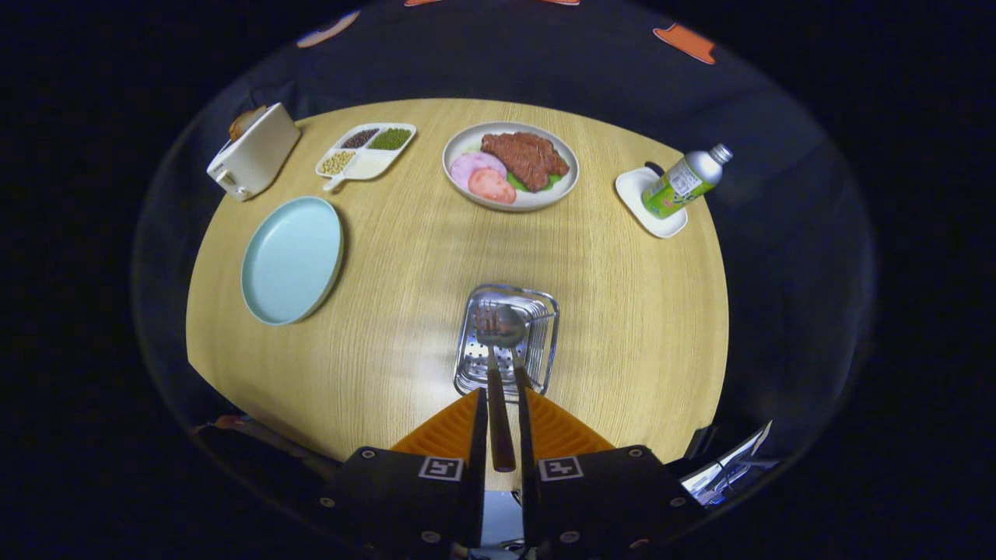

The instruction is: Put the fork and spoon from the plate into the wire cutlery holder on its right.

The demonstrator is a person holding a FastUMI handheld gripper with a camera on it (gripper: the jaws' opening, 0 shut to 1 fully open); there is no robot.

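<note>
My gripper (502, 395) is shut on two handles held side by side, those of the fork (488, 317) and the spoon (509, 327). Their heads point away from me and hang over the opening of the wire cutlery holder (547, 342), which stands just ahead of my fingers on the wooden table. I cannot tell whether the heads touch the holder's perforated floor. The light blue plate (292, 259) lies to the left of the holder with nothing on it.
Beyond the holder are a plate of steak and ham (510, 165), a divided dish of beans (366, 149), a white toaster (253, 152) at the far left, and a green bottle (686, 182) tilted on a small white dish (646, 208) at the far right.
</note>
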